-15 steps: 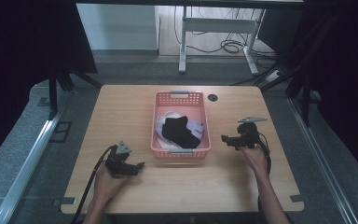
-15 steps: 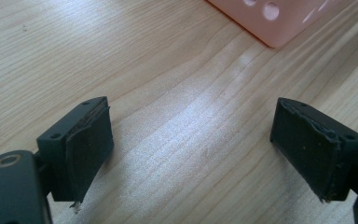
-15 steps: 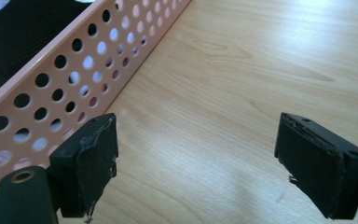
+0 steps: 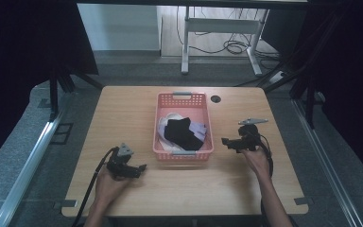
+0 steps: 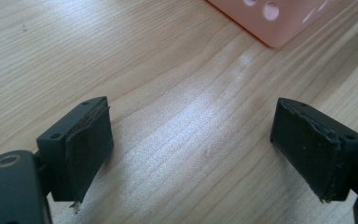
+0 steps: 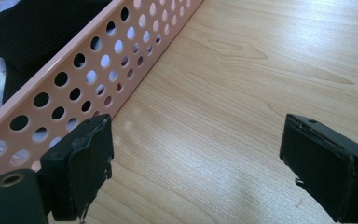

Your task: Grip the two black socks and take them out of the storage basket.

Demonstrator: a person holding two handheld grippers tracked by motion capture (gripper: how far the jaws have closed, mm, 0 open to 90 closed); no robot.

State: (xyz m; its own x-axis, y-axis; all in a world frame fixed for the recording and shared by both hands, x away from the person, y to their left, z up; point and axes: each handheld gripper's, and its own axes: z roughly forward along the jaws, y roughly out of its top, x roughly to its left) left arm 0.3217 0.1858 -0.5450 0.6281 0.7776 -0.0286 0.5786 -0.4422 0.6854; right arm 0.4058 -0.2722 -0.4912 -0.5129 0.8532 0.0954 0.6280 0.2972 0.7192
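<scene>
A pink perforated basket (image 4: 206, 124) stands in the middle of the wooden table (image 4: 123, 109). Inside it a black cloth (image 4: 183, 133) lies on top of white and pale lilac cloths (image 4: 164, 126). My left gripper (image 4: 142, 167) rests low at the basket's front left, its jaws wide apart over bare wood (image 5: 191, 140), with the basket corner (image 5: 270, 23) just ahead. My right gripper (image 4: 225, 141) is at the basket's right side, pointing at it, open and empty (image 6: 196, 158). The basket wall (image 6: 74, 88) and the black cloth (image 6: 32, 28) appear close by in the right gripper view.
A dark round cable hole (image 4: 215, 99) sits in the tabletop behind the basket. Black curtains hang on both sides. A white desk frame (image 4: 217, 28) with cables on the floor stands beyond the table. Bare wood lies in front of the basket.
Both hands have drawn slightly toward the table's near edge, the left gripper more than the right. The basket and the cloths lie as before.
</scene>
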